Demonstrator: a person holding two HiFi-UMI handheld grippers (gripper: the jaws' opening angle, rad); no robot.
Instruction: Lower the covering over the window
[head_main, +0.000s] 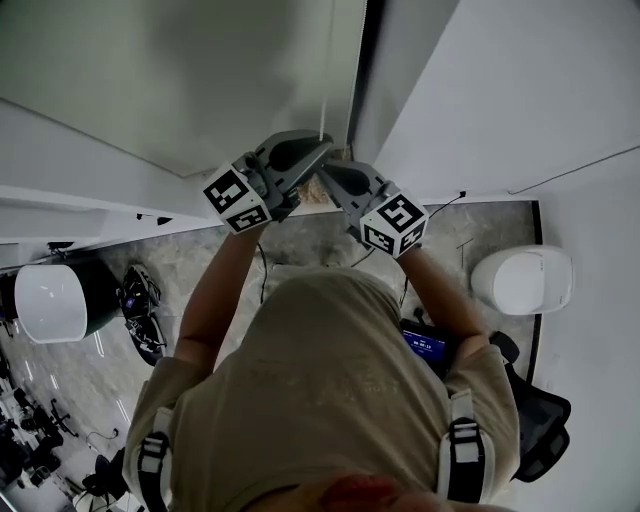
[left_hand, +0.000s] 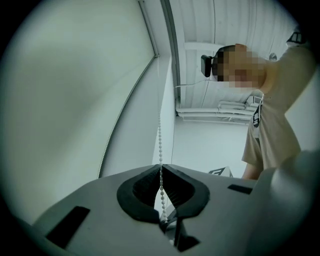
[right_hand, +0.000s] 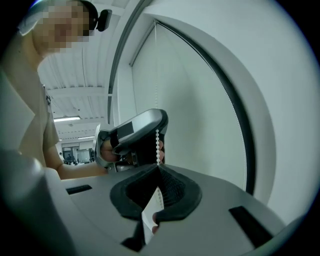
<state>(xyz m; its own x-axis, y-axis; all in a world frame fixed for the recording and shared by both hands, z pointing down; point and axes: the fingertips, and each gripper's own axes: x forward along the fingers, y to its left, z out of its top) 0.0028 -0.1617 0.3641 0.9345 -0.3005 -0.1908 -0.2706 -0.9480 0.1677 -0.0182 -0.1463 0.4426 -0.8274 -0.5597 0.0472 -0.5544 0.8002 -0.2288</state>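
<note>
Both hands clamp the bead chain (left_hand: 159, 135)
Left gripper (left_hand: 161, 167) and right gripper (right_hand: 158, 168) pinch it tight, just beside the blind's (left_hand: 75, 100) side edge; a jerky pull could slip the beads.

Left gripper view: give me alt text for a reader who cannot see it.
The left gripper is shut on a white bead chain that runs up beside a pale blind. At right stands a person in a beige shirt.
</note>
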